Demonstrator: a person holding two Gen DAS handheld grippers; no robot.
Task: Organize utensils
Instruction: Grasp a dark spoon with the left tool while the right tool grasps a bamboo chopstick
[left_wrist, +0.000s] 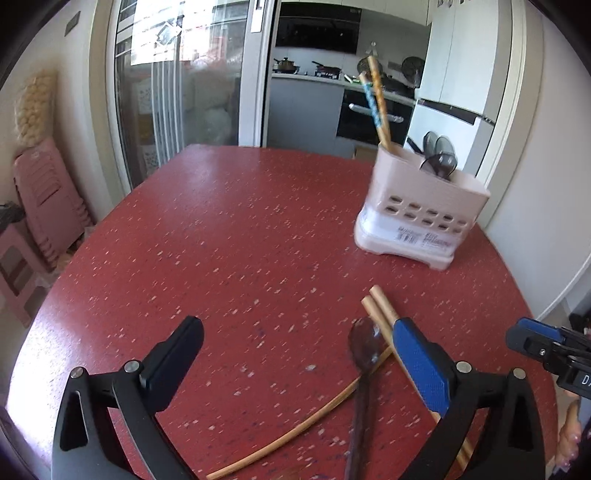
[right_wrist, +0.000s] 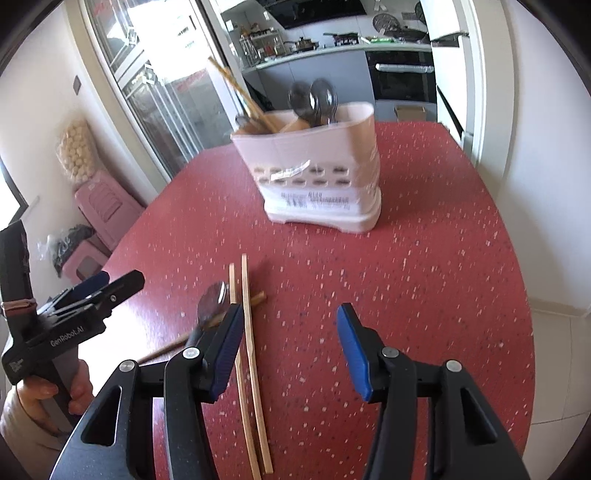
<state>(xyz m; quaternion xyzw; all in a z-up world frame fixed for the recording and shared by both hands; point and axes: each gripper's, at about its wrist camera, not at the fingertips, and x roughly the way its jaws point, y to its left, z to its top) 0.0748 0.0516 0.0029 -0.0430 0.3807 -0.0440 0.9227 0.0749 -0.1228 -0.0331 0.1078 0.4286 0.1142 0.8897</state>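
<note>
A pink utensil holder (left_wrist: 421, 218) stands on the red table (left_wrist: 221, 240) and holds chopsticks (left_wrist: 376, 103) and spoons (left_wrist: 439, 155); it also shows in the right wrist view (right_wrist: 317, 173). On the table lie a dark spoon (left_wrist: 364, 354), a pair of chopsticks (left_wrist: 384, 314) and one thin curved stick (left_wrist: 295, 432). In the right wrist view the spoon (right_wrist: 211, 304) and the pair of chopsticks (right_wrist: 249, 354) lie by my right gripper's left finger. My left gripper (left_wrist: 295, 336) is open and empty above the table. My right gripper (right_wrist: 290, 317) is open and empty.
Pink stools (left_wrist: 48, 199) are stacked left of the table by a glass door (left_wrist: 177, 92). A kitchen counter (left_wrist: 332, 81) and a white fridge (left_wrist: 450, 122) lie beyond the table. The right gripper shows at the left wrist view's right edge (left_wrist: 539, 339).
</note>
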